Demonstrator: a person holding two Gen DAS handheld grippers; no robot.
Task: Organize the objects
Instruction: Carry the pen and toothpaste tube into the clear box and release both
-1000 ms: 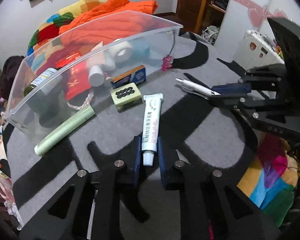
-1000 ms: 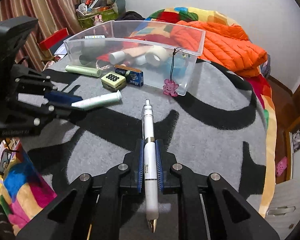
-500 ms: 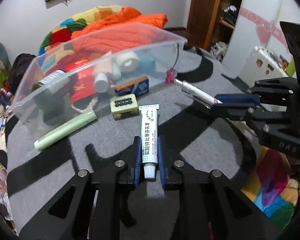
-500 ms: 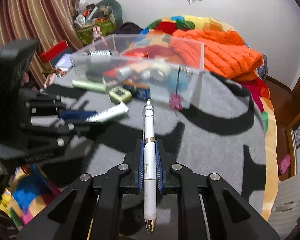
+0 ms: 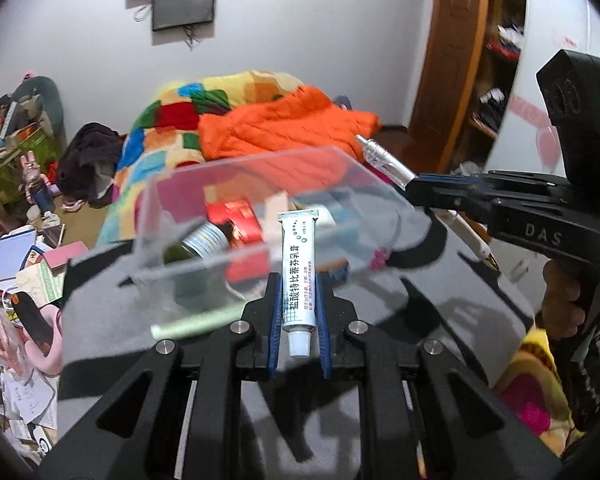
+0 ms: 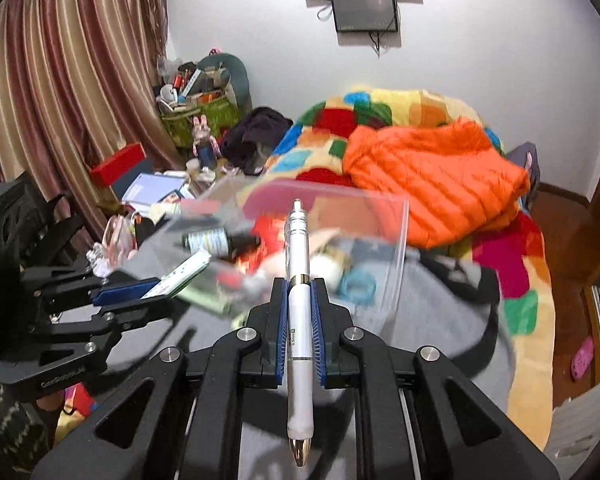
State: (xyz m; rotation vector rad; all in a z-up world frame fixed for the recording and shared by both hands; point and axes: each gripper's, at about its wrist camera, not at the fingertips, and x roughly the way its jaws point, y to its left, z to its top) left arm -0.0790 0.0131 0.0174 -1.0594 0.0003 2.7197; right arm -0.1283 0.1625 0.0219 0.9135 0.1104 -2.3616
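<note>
My left gripper (image 5: 299,312) is shut on a white ointment tube (image 5: 297,264), cap toward the camera, held in the air just short of the clear plastic bin (image 5: 180,264). My right gripper (image 6: 299,308) is shut on a white and silver pen (image 6: 298,276), its silver end pointing at the bin (image 6: 396,272). In the left wrist view the right gripper (image 5: 424,190) and its pen (image 5: 388,164) hang at the bin's right edge. In the right wrist view the left gripper (image 6: 140,292) with the tube (image 6: 182,274) sits at the bin's left side. The bin holds a bottle (image 5: 198,242), a red box (image 5: 236,220) and other blurred items.
The bin stands on a grey and black blanket (image 5: 440,292) over the bed. A pale green tube (image 5: 196,322) lies on the blanket in front of the bin. An orange jacket (image 6: 432,184) and a patchwork quilt (image 6: 332,120) lie behind it. Clutter fills the floor at the left.
Both grippers have risen off the blanket with their loads, the tube and the pen, and now hover near the bin's rim. The views tilted up toward the wall.
</note>
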